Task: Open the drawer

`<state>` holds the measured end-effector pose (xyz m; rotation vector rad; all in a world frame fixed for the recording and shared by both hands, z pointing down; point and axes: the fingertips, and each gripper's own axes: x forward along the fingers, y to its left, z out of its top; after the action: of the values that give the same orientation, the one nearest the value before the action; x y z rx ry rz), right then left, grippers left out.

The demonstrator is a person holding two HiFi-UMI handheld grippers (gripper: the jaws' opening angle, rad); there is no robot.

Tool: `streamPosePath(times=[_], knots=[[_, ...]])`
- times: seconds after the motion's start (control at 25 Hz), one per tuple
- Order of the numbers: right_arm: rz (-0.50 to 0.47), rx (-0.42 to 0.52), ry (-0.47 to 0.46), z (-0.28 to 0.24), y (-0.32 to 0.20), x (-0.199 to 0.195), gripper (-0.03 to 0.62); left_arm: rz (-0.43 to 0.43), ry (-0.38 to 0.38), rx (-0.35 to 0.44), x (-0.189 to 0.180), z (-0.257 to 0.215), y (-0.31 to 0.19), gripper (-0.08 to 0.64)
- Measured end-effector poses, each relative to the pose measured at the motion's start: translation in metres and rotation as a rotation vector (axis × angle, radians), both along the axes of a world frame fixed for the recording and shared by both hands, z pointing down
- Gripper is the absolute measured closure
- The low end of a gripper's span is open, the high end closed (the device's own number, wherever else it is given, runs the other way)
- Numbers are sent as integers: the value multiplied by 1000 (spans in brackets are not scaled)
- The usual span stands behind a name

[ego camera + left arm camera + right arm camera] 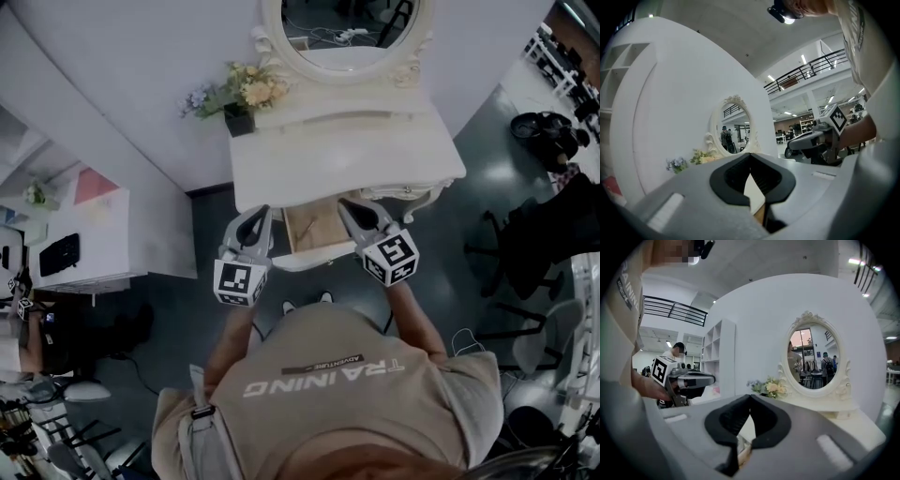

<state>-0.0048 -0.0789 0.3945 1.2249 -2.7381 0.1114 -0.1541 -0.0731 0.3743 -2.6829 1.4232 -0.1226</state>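
The white dressing table (281,164) has its drawer (312,228) pulled out, showing a bare wooden bottom behind the white front panel (314,260). My left gripper (260,214) hangs just left of the drawer, and my right gripper (350,206) just right of it, both above the drawer's level. In the left gripper view the left gripper (750,155) has its tips together with nothing between them. The right gripper (750,396) is likewise shut and holds nothing. Both point level toward the oval mirror (813,359).
A dark pot of flowers (239,103) stands at the tabletop's left rear, beside the mirror (342,28). A white cabinet (94,234) is to the left, black chairs (544,234) to the right. The person's feet (305,302) are just before the drawer front.
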Motion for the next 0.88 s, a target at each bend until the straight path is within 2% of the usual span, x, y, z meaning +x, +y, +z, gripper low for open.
streamPosePath(times=[0.36, 0.6, 0.88], knots=[[4, -16, -34, 11, -2, -5, 589, 10, 4, -83, 0, 30, -6, 554], [11, 4, -16, 10, 3, -1, 589, 6, 12, -84, 1, 34, -1, 554], [21, -15, 0, 20, 16, -4, 589, 18, 30, -113, 1, 44, 15, 554]])
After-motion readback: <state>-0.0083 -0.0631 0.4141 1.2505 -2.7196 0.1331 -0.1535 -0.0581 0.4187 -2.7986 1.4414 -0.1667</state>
